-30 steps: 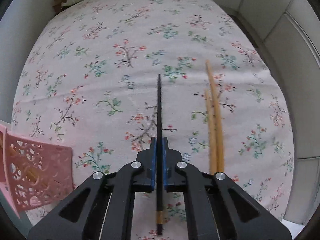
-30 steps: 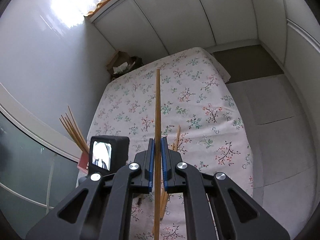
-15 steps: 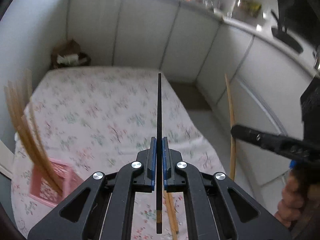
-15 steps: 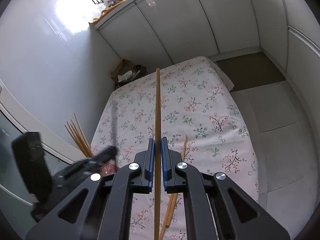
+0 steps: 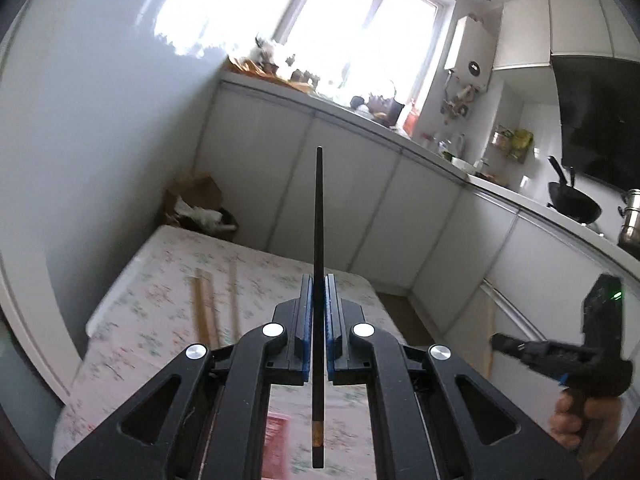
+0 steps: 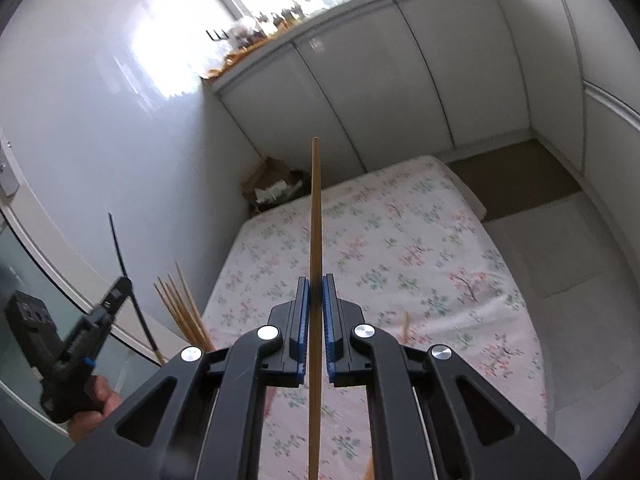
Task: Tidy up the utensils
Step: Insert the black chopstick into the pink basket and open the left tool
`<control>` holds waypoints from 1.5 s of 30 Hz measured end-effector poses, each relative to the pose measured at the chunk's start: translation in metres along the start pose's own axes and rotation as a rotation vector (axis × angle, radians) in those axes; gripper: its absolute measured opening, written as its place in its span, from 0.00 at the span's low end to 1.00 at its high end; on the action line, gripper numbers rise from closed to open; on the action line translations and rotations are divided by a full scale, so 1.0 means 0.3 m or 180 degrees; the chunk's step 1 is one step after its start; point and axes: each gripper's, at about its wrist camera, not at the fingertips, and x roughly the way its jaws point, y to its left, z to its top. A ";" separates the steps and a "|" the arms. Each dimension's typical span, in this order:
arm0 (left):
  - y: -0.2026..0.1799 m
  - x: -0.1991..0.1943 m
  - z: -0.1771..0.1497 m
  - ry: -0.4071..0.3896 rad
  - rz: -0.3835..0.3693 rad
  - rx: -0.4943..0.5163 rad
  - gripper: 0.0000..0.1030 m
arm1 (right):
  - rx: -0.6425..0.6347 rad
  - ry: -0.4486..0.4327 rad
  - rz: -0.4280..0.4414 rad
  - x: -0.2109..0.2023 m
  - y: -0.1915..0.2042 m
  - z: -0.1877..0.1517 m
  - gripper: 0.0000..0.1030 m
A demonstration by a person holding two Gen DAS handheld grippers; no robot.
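Left wrist view, nearest first: the left gripper (image 5: 318, 320) has its blue pads clamped on a black chopstick (image 5: 318, 240), which runs straight out between the fingers, its brown-banded butt end hanging below the pads. Under the gripper body a blurred patch of the pink basket (image 5: 280, 440) shows. Beyond lie wooden chopsticks (image 5: 204, 312), smeared by motion, on the floral tablecloth (image 5: 160, 300). At the right edge the right gripper (image 5: 520, 350) is seen from the side, gripped by a hand (image 5: 576, 424). Half a second ago this camera looked mostly down at the cloth; now it is tilted up, so the cabinets (image 5: 360, 200), the cluttered counter, the wok (image 5: 574, 204) and the bright window (image 5: 360, 28) fill the upper frame.

Right wrist view: the right gripper (image 6: 316, 320) is closed on a single wooden chopstick (image 6: 315, 240), pointing ahead over the tablecloth (image 6: 400, 260). This frame has changed little, apart from the left gripper (image 6: 116, 292) having risen at the left edge with its black chopstick (image 6: 120, 256) angled upward. Only this camera shows the bundle of wooden chopsticks (image 6: 182, 308) standing upright just beside that gripper, one loose chopstick tip (image 6: 405, 324) near the right finger, and the cardboard box (image 6: 268, 188) clearly at the table's far corner.
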 end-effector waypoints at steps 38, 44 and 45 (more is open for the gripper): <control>0.160 -0.013 -0.057 0.0406 0.0386 -0.0197 0.29 | -0.0505 -0.0383 0.0359 0.114 0.273 -0.095 0.07; 0.164 -0.038 -0.001 0.0458 0.0503 -0.0356 0.31 | -0.0487 -0.0511 0.0383 0.163 0.325 -0.116 0.07; 0.170 -0.033 0.000 0.0521 0.0571 -0.0355 0.32 | -0.0484 -0.0533 0.0394 0.169 0.332 -0.118 0.07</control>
